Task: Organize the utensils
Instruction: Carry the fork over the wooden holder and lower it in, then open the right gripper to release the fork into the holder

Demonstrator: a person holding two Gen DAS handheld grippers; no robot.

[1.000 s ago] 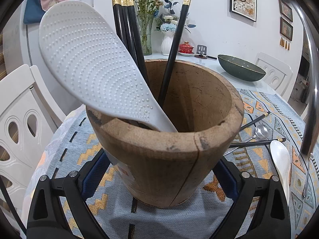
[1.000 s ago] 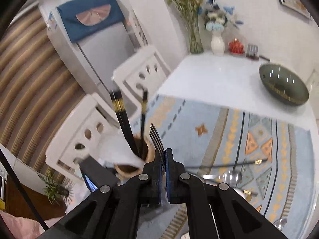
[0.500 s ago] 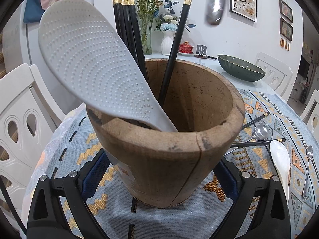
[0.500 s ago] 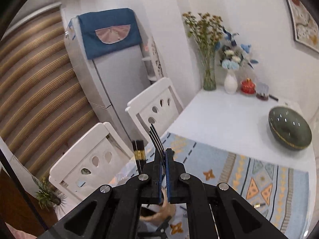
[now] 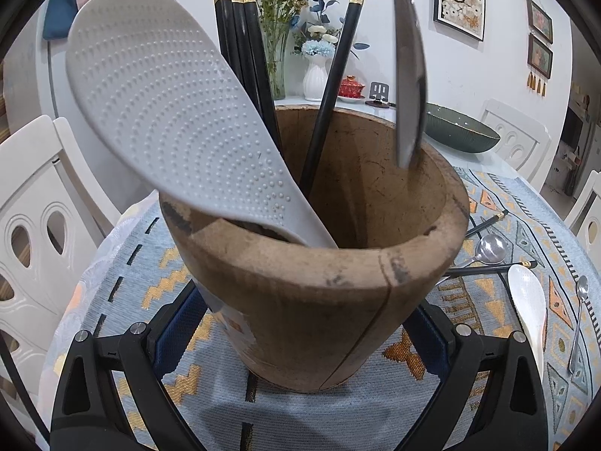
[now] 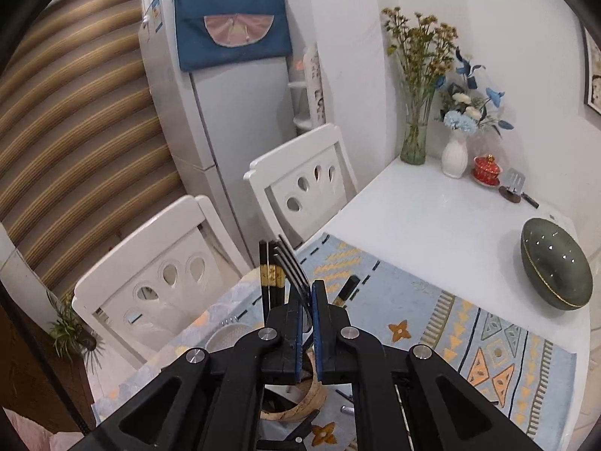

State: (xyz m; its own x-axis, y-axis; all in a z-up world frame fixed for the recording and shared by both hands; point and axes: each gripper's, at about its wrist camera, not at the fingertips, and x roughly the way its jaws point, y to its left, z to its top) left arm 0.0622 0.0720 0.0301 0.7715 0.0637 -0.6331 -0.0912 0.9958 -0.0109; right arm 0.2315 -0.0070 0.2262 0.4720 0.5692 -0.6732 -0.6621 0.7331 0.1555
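Observation:
My left gripper (image 5: 300, 323) is shut on a brown wooden utensil holder (image 5: 323, 263) standing on the patterned mat. The holder contains a white rice paddle (image 5: 169, 112) and several black chopsticks (image 5: 240, 49). My right gripper (image 6: 307, 300) is shut on a metal fork (image 6: 291, 267), tines up, directly above the holder (image 6: 296, 398). The fork's handle (image 5: 407, 75) hangs down from above with its tip just inside the holder's far right rim.
On the blue patterned mat (image 5: 526, 225) right of the holder lie a white spoon (image 5: 527, 300), a metal spoon (image 5: 488, 248), a small spoon (image 5: 578, 315) and loose chopsticks (image 5: 492, 268). A green bowl (image 6: 556, 267), vases (image 6: 454, 154) and white chairs (image 6: 300, 188) stand beyond.
My right gripper has moved over the holder and lowered; the fork's handle has come down from the top of the left wrist view into the holder's mouth. The left gripper has stayed still.

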